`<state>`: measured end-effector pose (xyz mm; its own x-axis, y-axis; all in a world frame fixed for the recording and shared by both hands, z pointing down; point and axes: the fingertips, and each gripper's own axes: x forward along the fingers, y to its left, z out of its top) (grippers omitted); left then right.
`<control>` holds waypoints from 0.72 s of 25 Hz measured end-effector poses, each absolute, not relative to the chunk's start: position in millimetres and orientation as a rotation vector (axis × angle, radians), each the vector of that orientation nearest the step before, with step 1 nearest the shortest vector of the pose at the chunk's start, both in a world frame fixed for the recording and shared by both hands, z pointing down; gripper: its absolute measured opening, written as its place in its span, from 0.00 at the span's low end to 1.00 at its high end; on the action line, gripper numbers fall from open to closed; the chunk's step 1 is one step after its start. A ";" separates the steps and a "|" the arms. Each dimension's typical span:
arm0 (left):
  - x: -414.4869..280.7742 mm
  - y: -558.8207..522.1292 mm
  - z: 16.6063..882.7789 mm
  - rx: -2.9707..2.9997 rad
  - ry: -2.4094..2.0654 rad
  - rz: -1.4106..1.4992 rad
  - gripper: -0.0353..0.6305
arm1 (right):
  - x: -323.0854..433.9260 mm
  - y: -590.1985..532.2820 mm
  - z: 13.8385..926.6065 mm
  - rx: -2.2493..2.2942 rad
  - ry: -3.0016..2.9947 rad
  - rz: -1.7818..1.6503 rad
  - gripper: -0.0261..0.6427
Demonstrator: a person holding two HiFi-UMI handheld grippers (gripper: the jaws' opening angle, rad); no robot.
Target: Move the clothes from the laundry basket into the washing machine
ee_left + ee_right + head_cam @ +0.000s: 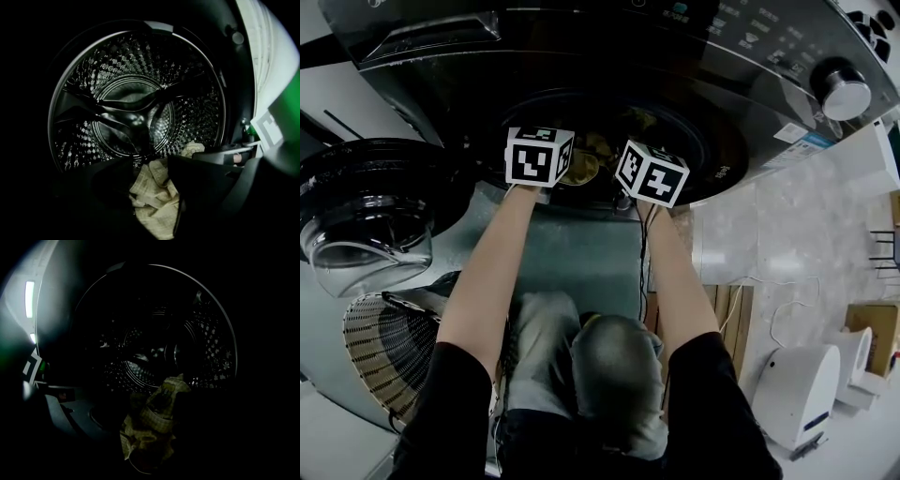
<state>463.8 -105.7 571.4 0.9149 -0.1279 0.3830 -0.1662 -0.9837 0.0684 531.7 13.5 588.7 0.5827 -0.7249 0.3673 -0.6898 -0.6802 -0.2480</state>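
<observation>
Laundry basket [382, 349] low at 8 o'clock. At 12, left gripper [149, 180] and right gripper [150, 420] in the washing machine [750, 66] mouth, jaws of both wide apart. Checked cloth [157, 211] loose between them, 6 o'clock in the drum [136, 108].

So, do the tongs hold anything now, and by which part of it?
Nothing is held. The left tongs and right tongs both stand open inside the washing machine; the checked cloth lies between their jaws, unpinched.
</observation>
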 end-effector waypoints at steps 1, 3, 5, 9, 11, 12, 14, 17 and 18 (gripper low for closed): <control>463.0 -104.5 571.4 2.976 -0.228 0.582 0.40 | 529.6 14.0 588.2 -2.722 1.227 -0.684 0.51; 461.7 -101.7 570.0 2.979 -0.223 0.575 0.40 | 525.0 15.0 586.6 -2.715 1.239 -0.689 0.51; 459.7 -99.2 567.1 2.983 -0.218 0.569 0.40 | 520.9 16.7 584.3 -2.722 1.242 -0.700 0.51; 448.4 -93.5 571.2 2.955 -0.206 0.599 0.40 | 505.5 22.6 584.8 -2.722 1.250 -0.737 0.51; 442.6 -91.1 571.3 2.941 -0.200 0.615 0.40 | 498.1 24.9 585.0 -2.712 1.256 -0.758 0.51; 439.5 -89.1 571.2 2.937 -0.196 0.625 0.39 | 494.2 27.0 585.5 -2.709 1.252 -0.772 0.51; 433.8 -84.2 570.2 2.928 -0.188 0.642 0.38 | 486.4 32.6 584.8 -2.714 1.241 -0.796 0.48; 424.6 -77.2 565.2 2.910 -0.183 0.661 0.35 | 475.2 38.7 579.2 -2.719 1.226 -0.825 0.42; 420.9 -74.5 563.3 2.905 -0.182 0.668 0.33 | 472.0 42.1 576.7 -2.720 1.215 -0.839 0.38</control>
<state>420.9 -74.5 563.3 0.8932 -0.0830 0.4420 -0.1522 -0.9806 0.1234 472.0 42.1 576.7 0.5454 -0.7021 0.4578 -0.6769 -0.6910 -0.2534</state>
